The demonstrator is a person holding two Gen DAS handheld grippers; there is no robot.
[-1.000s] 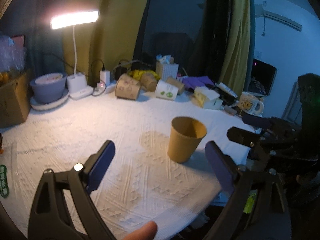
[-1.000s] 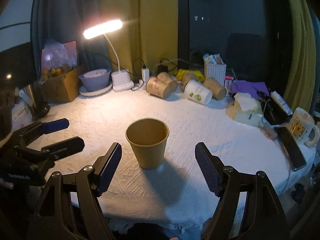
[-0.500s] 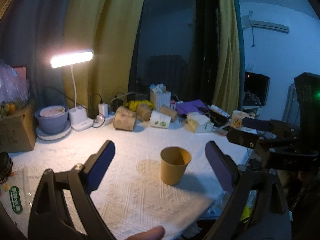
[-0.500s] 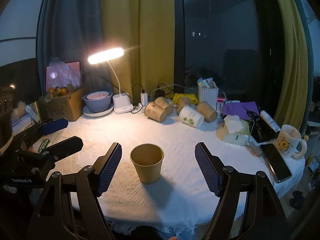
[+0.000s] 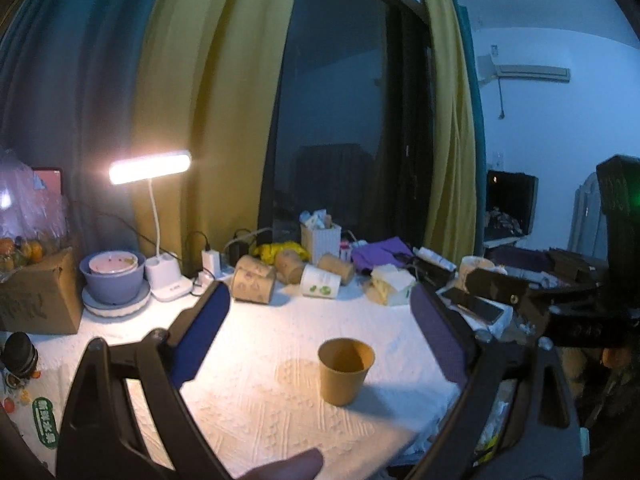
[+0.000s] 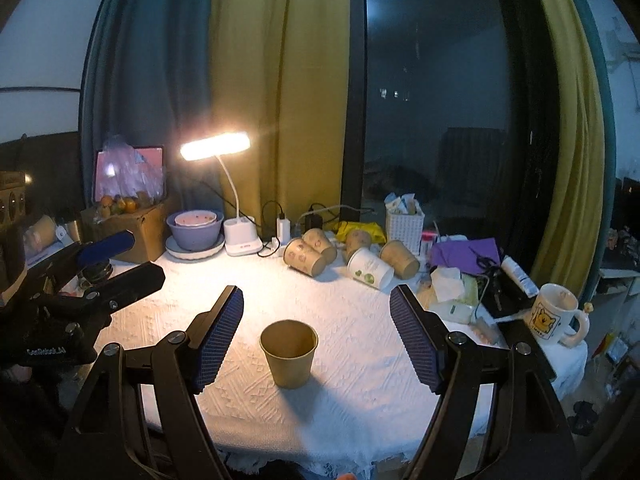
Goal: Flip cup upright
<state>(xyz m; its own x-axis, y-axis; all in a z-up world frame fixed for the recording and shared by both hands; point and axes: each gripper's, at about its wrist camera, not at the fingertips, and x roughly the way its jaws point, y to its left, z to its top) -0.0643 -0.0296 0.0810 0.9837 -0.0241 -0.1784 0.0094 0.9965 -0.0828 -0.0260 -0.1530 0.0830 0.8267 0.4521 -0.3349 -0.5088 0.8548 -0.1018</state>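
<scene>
Tan paper cup (image 6: 289,353) upright, mouth up, on white tablecloth (image 6: 360,360).

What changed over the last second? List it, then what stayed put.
Both grippers pulled back and up from the table: the left gripper and right gripper now see the paper cup smaller, with more window and curtain in view. Nothing was gripped or released.

Unchanged: both stay open and empty, the cup stands upright on the white tablecloth, and the lamp is lit.
</scene>
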